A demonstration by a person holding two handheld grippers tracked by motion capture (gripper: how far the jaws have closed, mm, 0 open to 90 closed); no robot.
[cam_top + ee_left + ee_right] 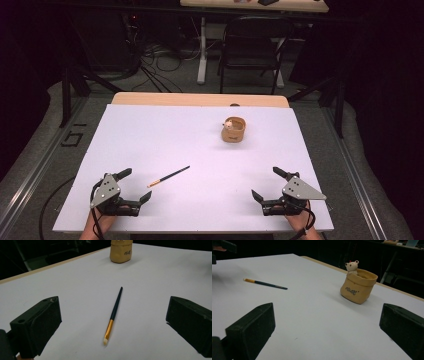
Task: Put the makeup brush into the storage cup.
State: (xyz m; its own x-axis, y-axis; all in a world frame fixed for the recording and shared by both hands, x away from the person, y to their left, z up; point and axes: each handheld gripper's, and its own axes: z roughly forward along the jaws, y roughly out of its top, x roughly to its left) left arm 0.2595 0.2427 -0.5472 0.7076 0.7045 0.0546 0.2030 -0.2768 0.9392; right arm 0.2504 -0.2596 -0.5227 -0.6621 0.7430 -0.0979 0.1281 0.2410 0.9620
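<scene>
Two grippers rest apart at the lower edge of a white table.
The left gripper point(131, 186) and right gripper point(266, 183) both have jaws spread wide, holding nothing. A thin dark paintbrush with a gold ferrule point(168, 176) lies left of centre; a tan bag-shaped pot with a small bear figure point(234, 129) stands upper right of centre.

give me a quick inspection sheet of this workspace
surface: white table, bare apart from two things
job's things: brush lying flat near the left gripper; tan pot upright farther back, small bear figure on its rim
clutter: nothing seen
grippers: left gripper open, brush ahead between its jaws, untouched; right gripper open, holding nothing
cables: black cable trailing from the left gripper; loose cables on the floor behind
surroundings: dark room, chair beyond the table
</scene>
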